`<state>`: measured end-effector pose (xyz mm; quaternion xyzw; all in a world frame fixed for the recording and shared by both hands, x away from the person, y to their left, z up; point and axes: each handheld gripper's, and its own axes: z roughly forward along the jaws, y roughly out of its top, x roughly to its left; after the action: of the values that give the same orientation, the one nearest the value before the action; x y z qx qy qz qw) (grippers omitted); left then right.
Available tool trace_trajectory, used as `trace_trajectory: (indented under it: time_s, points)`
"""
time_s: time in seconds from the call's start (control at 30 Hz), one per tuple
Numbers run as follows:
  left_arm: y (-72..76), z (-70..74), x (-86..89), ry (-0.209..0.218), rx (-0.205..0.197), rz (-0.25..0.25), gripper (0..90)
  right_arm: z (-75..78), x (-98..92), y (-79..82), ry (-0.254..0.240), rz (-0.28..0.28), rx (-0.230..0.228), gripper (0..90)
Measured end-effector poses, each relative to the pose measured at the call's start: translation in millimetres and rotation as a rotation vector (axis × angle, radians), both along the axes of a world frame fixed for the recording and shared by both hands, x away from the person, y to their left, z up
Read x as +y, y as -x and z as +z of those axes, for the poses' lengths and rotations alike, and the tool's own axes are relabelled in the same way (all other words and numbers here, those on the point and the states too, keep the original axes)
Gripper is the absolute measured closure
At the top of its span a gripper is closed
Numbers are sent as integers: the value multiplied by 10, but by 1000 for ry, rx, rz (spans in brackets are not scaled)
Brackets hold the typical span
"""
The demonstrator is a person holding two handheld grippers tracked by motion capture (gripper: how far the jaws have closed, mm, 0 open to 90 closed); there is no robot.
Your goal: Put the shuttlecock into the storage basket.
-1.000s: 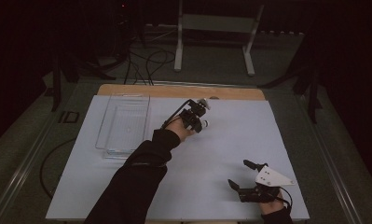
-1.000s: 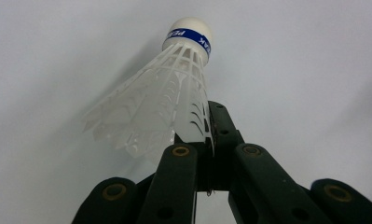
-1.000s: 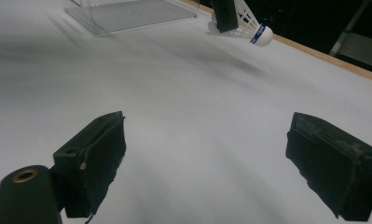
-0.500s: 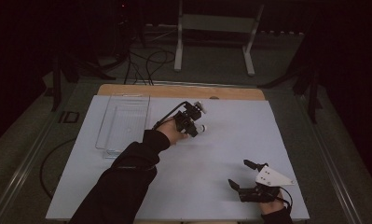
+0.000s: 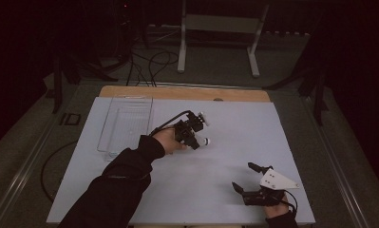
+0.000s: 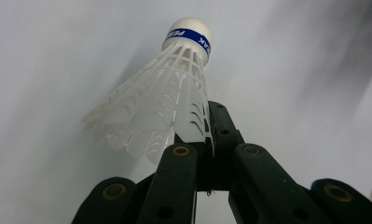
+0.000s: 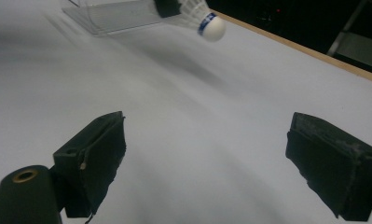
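The left gripper [image 5: 196,135] pinches a white plastic shuttlecock [image 6: 167,93] by its lattice skirt, its blue-banded round cork pointing away from the jaws, above open matte white tabletop [image 5: 215,175]. A clear ribbed tray [image 5: 125,123] lies just beyond its hand. The right gripper [image 7: 207,163] rests gaping, well apart, near the table's front edge.

The lettering on the blue band of the white plastic shuttlecock [image 6: 167,95] is being cut short by the cork's curve, its skirt base is being hidden between the left gripper's [image 6: 210,128] black jaws, and the clear plastic tray [image 7: 110,15] is being cropped by the right gripper view's top edge.
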<state>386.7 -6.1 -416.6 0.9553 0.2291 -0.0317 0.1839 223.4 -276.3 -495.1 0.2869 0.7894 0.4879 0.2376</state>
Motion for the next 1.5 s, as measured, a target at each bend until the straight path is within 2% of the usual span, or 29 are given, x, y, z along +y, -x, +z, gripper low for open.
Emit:
trace_trajectory:
  time_s: [0.6, 0.63, 0.87, 1.3, 1.5]
  points:
    - [161, 135, 248, 36, 13, -106, 900, -4, -8, 1, 3, -2, 1, 119]
    - [168, 144, 275, 36, 24, -114, 900, -4, -8, 1, 2, -3, 1, 119]
    - [182, 210, 382, 24, 14, -131, 900, -5, -3, 0, 9, -1, 0, 119]
    - [209, 326, 577, 39, 3, -146, 900, -2, 0, 8, 6, -3, 4, 119]
    - [222, 431, 663, 43, -7, -141, 900, -1, 2, 5, 9, -1, 1, 119]
